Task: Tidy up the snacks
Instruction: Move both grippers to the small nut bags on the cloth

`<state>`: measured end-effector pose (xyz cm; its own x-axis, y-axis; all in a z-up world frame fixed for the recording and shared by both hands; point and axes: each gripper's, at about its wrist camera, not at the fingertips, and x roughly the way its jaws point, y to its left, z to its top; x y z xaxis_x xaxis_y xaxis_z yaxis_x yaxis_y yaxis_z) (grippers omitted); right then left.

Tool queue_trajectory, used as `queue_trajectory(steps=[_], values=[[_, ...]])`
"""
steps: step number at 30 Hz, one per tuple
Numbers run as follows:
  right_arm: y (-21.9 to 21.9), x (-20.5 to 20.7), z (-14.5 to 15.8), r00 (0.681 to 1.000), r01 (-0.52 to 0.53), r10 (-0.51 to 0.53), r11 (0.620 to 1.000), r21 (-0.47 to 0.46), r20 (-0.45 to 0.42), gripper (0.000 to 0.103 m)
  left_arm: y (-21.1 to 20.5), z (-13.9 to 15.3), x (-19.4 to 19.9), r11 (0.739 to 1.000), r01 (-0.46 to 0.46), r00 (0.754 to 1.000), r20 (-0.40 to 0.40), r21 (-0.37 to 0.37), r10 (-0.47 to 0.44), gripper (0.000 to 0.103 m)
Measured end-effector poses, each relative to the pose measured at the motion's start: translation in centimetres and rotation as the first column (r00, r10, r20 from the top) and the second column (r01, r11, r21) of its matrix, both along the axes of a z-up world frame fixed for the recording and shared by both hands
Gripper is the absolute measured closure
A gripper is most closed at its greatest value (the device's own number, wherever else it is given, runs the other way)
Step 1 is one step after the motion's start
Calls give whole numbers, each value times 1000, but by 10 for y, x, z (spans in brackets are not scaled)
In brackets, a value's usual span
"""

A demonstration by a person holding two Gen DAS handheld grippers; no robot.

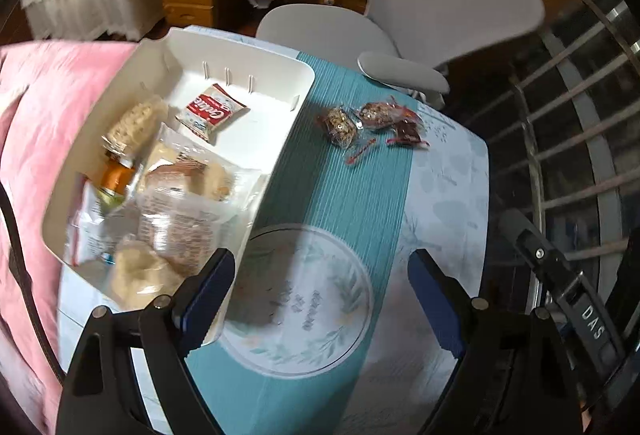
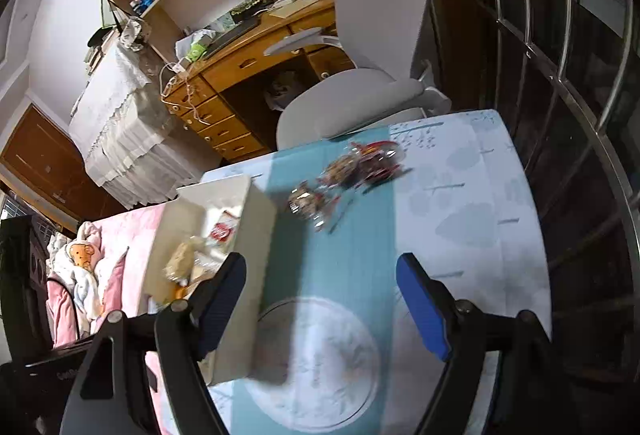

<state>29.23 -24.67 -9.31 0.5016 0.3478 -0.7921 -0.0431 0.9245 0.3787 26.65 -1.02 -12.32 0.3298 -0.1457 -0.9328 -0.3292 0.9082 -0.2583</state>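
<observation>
Both the left tongs [image 1: 320, 299] and right tongs [image 2: 320, 299] hang open and empty over the bench [image 1: 344, 195], while farther off three small wrapped snacks [image 1: 372, 125] lie beside the white bin [image 1: 276, 139], probably light and crinkly, best pinched across the middle.

White bin [image 1: 276, 75]: open-topped, rectangular, standing on the table [image 1: 448, 195]. Inside it, a red-and-white packet [image 1: 214, 111] lies flat towards the far end; clear-wrapped pale pastries [image 1: 188, 175], a ridged beige bar [image 1: 134, 123] and an orange-labelled item [image 1: 118, 175] crowd the near end, overlapping. Three small clear-wrapped nut-and-fruit bars [image 1: 370, 121] lie loose on the table beside the bin, clustered, possibly touching; motion blur obscures detail.
</observation>
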Motion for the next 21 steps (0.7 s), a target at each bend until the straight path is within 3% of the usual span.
queue_trajectory(steps=[9, 16, 21], values=[[-27, 59, -29, 999, -6, 10, 996, -88, 54, 25, -26, -51, 58, 997, -76, 996, -50, -34, 74, 16], [-24, 94, -60, 985, -65, 91, 982, -177, 143, 25, -28, -87, 94, 976, -207, 978, -11, -68, 207, 16], [-22, 115, -84, 972, -92, 129, 977, -190, 194, 25, -25, -101, 113, 959, -280, 960, 3, -45, 280, 16]])
